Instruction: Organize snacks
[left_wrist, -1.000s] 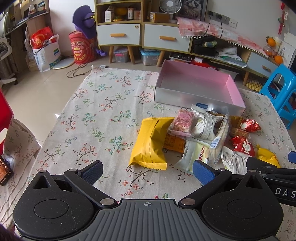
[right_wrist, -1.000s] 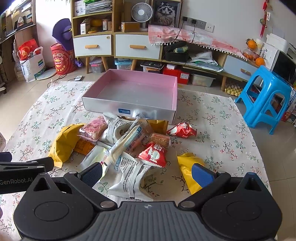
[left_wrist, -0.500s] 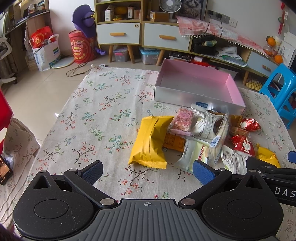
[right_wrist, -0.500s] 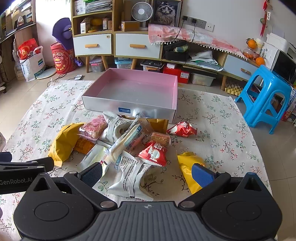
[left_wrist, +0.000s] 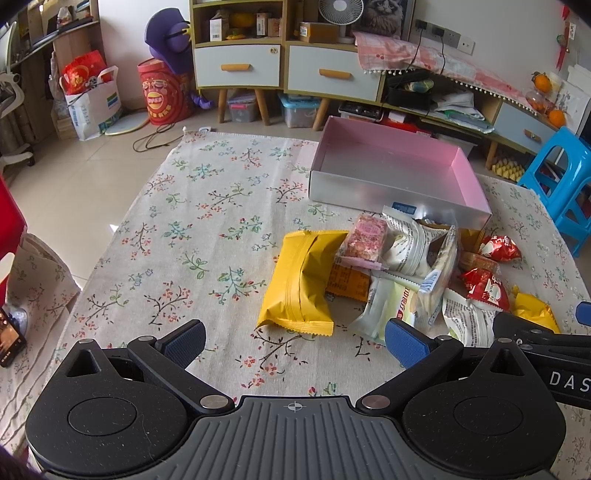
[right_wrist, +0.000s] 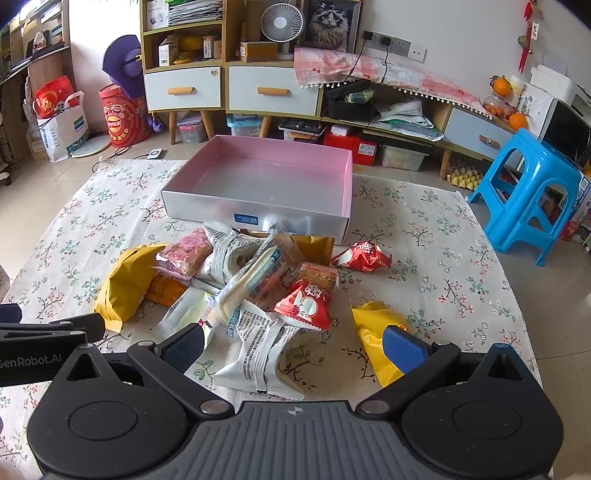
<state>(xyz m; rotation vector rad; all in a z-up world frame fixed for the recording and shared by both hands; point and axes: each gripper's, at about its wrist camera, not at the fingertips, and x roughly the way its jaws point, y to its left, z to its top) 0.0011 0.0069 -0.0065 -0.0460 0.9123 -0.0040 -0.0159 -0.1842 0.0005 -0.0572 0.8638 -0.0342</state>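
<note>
Only from right wrist: white snack packet (right_wrist: 258, 354)

The left gripper (left_wrist: 293, 338) hangs wide open above the flowered tablecloth (left_wrist: 177, 236), holding nothing. Just ahead lies a yellow packet (left_wrist: 299, 280), touching a heap of snacks (left_wrist: 417, 266) beside the pink box (left_wrist: 391, 173).

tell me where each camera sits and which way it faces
Left wrist: rides the left tool, looking forward over the big yellow packet toward the pink box; its open fingers show, with the right tool at the right edge.
Right wrist: rides the right tool, over the white packet; open fingers show, the left tool at the left edge.
Shared: box, snack pile, floral cloth.
</note>
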